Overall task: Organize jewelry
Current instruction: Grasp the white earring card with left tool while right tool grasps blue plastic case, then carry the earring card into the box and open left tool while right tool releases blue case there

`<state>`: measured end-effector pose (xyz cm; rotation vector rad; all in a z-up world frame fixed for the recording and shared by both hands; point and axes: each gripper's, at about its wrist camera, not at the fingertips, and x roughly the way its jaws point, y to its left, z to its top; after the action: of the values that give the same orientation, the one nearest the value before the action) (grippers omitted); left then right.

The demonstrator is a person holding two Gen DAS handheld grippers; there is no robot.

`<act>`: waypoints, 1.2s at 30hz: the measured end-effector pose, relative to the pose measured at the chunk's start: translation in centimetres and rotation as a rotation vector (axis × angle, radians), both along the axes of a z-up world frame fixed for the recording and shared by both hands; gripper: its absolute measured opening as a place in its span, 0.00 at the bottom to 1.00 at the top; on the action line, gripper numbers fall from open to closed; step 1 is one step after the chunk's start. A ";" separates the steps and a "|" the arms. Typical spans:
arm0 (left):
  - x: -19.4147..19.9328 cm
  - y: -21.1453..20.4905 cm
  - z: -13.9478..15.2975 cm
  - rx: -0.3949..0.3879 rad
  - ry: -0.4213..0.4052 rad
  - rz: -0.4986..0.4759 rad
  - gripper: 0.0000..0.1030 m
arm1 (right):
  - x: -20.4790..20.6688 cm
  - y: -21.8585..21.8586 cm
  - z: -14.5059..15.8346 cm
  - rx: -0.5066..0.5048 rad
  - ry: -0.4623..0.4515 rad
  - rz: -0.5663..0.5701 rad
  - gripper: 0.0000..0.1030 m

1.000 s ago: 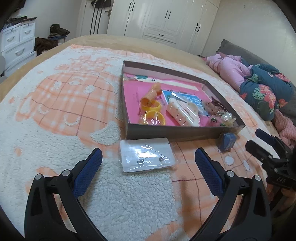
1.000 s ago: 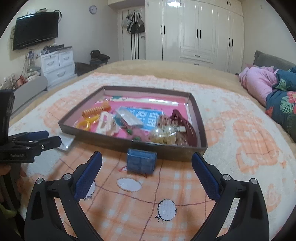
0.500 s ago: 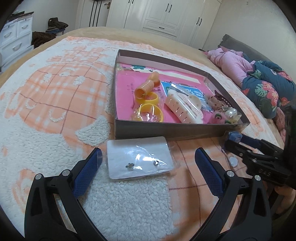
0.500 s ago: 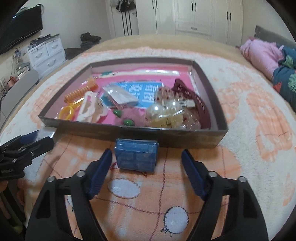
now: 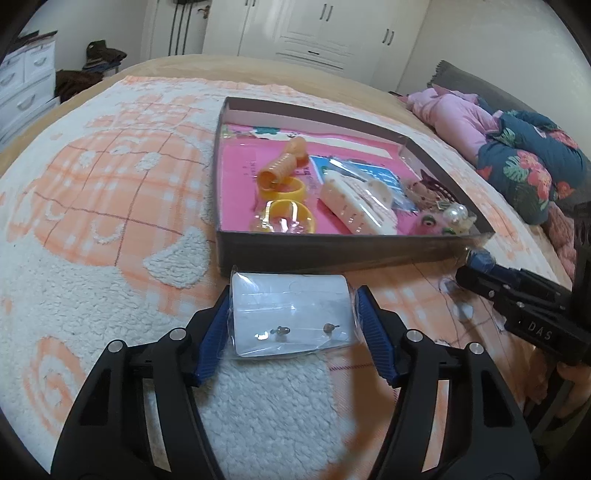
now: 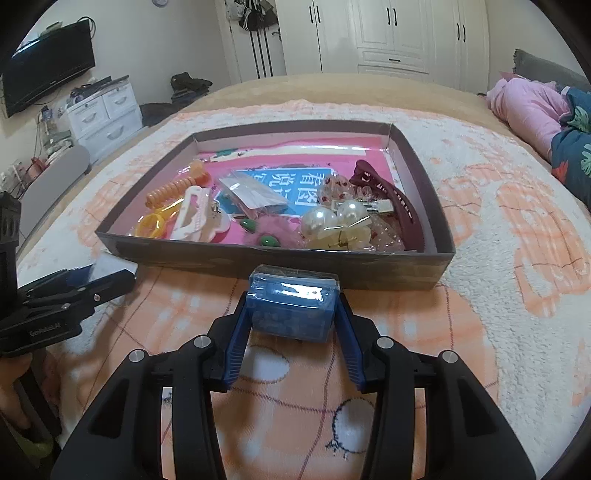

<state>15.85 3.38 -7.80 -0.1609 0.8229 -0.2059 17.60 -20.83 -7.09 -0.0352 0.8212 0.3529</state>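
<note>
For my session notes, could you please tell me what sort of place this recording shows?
Most likely a home bedroom: the work is done on a bed covered by a fleecy orange-and-white blanket, with white wardrobes behind and a wall-mounted TV above a white drawer unit.

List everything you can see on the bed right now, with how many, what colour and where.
earring card: 1, white in a clear bag, on the blanket before the box, between the left fingers
blue box: 1, blue, wrapped, before the box's near wall, between the right fingers
cardboard box: 1, dark walls, pink floor, mid-blanket
bangles: 2, yellow, box's left part
coil tie: 1, orange, behind the bangles
white clip: 1, cream, box centre
maroon clip: 1, box's right side
pearls: 2, white, beside the maroon clip
blanket: 1, orange-white
left gripper: closed on the card
right gripper: closed on the blue box
</note>
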 end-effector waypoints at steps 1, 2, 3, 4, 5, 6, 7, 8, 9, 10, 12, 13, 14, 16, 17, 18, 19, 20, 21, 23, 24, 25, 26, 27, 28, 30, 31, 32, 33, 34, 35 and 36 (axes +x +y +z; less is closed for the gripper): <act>-0.3 -0.2 0.2 -0.003 -0.008 -0.013 0.54 | -0.2 -0.1 0.2 0.004 -0.006 0.003 0.41; -0.5 -0.3 0.3 -0.002 -0.012 -0.021 0.54 | -0.4 -0.2 0.4 0.007 -0.011 0.003 0.41; -0.6 -0.5 0.4 -0.002 -0.013 -0.029 0.54 | -0.6 -0.4 0.6 0.009 -0.016 0.004 0.41; -0.8 -0.6 0.5 -0.006 -0.014 -0.034 0.54 | -0.7 -0.5 0.8 0.013 -0.018 0.005 0.41; -0.9 -0.8 0.7 -0.010 -0.018 -0.041 0.54 | -0.9 -0.6 0.9 0.016 -0.019 0.006 0.41; -1.1 -1.0 0.9 -0.014 -0.021 -0.048 0.54 | -1.2 -0.8 1.2 0.020 -0.027 0.006 0.41; -1.2 -1.2 1.1 -0.019 -0.024 -0.055 0.54 | -1.4 -1.0 1.5 0.021 -0.033 0.006 0.41; -1.4 -1.5 1.3 -0.027 -0.025 -0.066 0.54 | -1.6 -1.3 1.6 0.023 -0.038 0.005 0.41; -1.5 -1.8 1.5 -0.029 -0.029 -0.074 0.54 | -1.9 -1.6 1.9 0.023 -0.046 0.002 0.41; -1.6 -2.2 1.8 -0.027 -0.036 -0.086 0.54 | -2.1 -1.8 2.1 0.022 -0.052 -0.001 0.41; -1.7 -2.8 2.2 -0.028 -0.046 -0.101 0.54 | -2.4 -2.3 2.4 0.015 -0.065 -0.005 0.41; -1.6 -3.1 2.4 -0.028 -0.051 -0.108 0.54 | -2.6 -2.6 2.6 0.009 -0.075 -0.011 0.41; -1.6 -3.4 2.6 -0.030 -0.056 -0.116 0.54 | -2.8 -2.8 2.7 0.005 -0.082 -0.015 0.41; -1.5 -4.0 3.0 -0.033 -0.065 -0.126 0.54 | -3.0 -3.2 2.9 0.001 -0.096 -0.027 0.41; -1.3 -4.3 3.2 -0.034 -0.070 -0.132 0.54 | -3.0 -3.5 3.0 0.002 -0.099 -0.033 0.41; -1.2 -4.6 3.4 -0.034 -0.074 -0.136 0.54 | -2.9 -3.7 3.0 0.003 -0.101 -0.036 0.41; -1.0 -4.8 3.6 -0.034 -0.079 -0.140 0.54 | -2.9 -4.0 3.2 0.005 -0.105 -0.043 0.41; -0.8 -5.1 3.9 -0.035 -0.084 -0.145 0.54 | -2.8 -4.2 3.3 0.005 -0.109 -0.049 0.41; -0.7 -5.2 4.1 -0.035 -0.088 -0.148 0.54 | -2.8 -4.4 3.4 0.007 -0.112 -0.053 0.41; -0.3 -5.6 4.5 -0.032 -0.099 -0.154 0.54 | -2.6 -4.7 3.7 0.011 -0.119 -0.060 0.41; -0.1 -5.8 4.7 -0.032 -0.102 -0.156 0.54 | -2.5 -4.9 3.8 0.012 -0.124 -0.063 0.41; 0.2 -6.0 4.9 -0.034 -0.106 -0.157 0.54 | -2.4 -5.0 4.0 0.011 -0.129 -0.066 0.41; 0.4 -6.0 5.0 -0.035 -0.110 -0.157 0.54 | -2.3 -5.2 4.2 0.012 -0.134 -0.070 0.41; 0.6 -6.1 5.2 -0.035 -0.115 -0.158 0.54 | -2.2 -5.3 4.3 0.015 -0.138 -0.073 0.41; 0.9 -6.2 5.5 -0.036 -0.120 -0.159 0.54 | -2.0 -5.5 4.6 0.018 -0.142 -0.076 0.41; 1.4 -6.3 5.8 -0.035 -0.127 -0.158 0.54 | -1.6 -5.8 5.0 0.021 -0.154 -0.084 0.41; 1.7 -6.4 6.0 -0.035 -0.130 -0.157 0.54 | -1.4 -5.8 5.2 0.023 -0.157 -0.086 0.41; 1.9 -6.4 6.2 -0.036 -0.133 -0.158 0.54 | -1.1 -5.9 5.4 0.025 -0.163 -0.089 0.41; 2.1 -6.5 6.3 -0.035 -0.136 -0.158 0.54 | -1.0 -5.9 5.6 0.026 -0.167 -0.090 0.41; 2.3 -6.5 6.4 -0.032 -0.138 -0.158 0.54 | -0.7 -5.9 5.8 0.024 -0.173 -0.090 0.41; 2.7 -6.4 6.5 -0.033 -0.140 -0.157 0.54 | -0.4 -5.9 6.0 0.021 -0.177 -0.090 0.41; 2.9 -6.4 6.6 -0.034 -0.141 -0.157 0.54 | -0.1 -5.9 6.1 0.019 -0.182 -0.091 0.41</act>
<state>18.77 -3.00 -1.24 -0.1127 0.6923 -0.3749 17.47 -26.75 -1.01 -0.0123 0.6374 0.2676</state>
